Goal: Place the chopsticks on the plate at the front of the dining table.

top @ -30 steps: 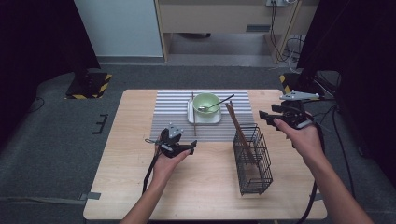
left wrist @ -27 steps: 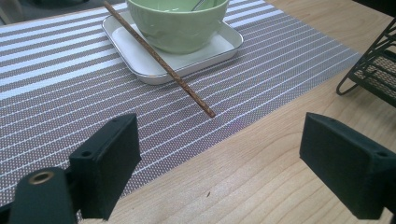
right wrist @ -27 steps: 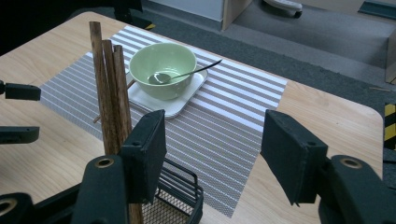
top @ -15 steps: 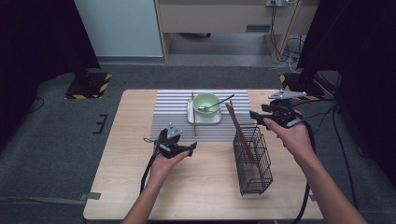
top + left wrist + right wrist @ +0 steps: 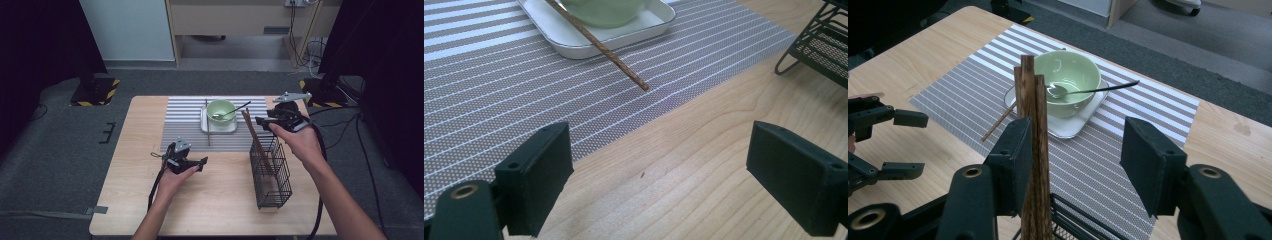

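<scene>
A bundle of brown chopsticks stands in a black wire rack at the table's right. My right gripper is at their upper ends. In the right gripper view the chopsticks rise between the jaws of my right gripper, close against the left jaw; the other jaw stands apart. These jaws have just been closing and remain open. My left gripper rests open near the mat's front edge, with nothing between the jaws of this left gripper.
A green bowl with a spoon sits on a white square plate on a striped mat. One loose chopstick lies beside the plate, its end visible. Bare wood lies in front of the mat.
My right gripper has moved left, from beside the rack to the tops of the chopsticks. The left hand has stayed in place.
</scene>
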The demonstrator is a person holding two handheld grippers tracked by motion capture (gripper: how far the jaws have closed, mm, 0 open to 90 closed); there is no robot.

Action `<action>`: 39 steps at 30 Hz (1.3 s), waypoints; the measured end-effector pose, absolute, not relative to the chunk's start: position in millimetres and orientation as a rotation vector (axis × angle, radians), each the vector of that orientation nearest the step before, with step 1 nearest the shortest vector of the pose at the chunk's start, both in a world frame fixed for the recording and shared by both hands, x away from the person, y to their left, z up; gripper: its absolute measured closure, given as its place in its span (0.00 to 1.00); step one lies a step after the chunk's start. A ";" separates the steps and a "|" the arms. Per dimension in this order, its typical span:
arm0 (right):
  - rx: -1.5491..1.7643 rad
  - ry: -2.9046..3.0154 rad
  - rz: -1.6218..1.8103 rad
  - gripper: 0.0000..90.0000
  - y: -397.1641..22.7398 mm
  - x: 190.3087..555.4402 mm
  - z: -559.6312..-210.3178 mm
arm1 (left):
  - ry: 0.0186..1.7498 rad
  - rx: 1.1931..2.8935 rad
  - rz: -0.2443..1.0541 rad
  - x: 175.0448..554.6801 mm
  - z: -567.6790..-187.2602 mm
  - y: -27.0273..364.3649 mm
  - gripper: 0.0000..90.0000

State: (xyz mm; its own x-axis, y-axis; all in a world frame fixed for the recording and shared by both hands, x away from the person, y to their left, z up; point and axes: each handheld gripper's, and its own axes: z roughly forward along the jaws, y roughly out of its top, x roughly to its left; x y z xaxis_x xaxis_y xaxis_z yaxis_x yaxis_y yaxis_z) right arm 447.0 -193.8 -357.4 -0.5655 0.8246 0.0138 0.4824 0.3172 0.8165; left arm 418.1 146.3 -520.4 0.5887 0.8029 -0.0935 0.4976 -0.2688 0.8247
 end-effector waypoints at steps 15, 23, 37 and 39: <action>1.149 2.160 1.161 0.61 -179.9 450.2 -356.8 | 1.038 1.957 0.498 410.5 -519.0 156.8 0.12; 1.162 2.156 1.137 0.53 -173.0 453.3 -363.0 | 1.067 1.931 0.491 410.8 -520.4 165.3 0.12; 1.148 2.195 1.137 0.67 -164.4 457.0 -373.2 | 1.065 1.919 0.494 409.0 -518.7 167.7 0.12; 1.139 2.198 1.142 0.70 -162.9 456.3 -372.9 | 1.066 1.919 0.496 409.0 -519.0 167.8 0.12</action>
State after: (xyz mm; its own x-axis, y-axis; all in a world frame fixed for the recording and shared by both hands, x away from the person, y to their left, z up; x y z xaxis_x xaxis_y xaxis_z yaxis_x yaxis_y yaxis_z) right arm 456.3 -162.9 -372.9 -0.5810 0.8139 0.0103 0.4761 0.3296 0.8153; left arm 409.0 167.8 -519.0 0.5557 0.8291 -0.0624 0.4866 -0.2634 0.8330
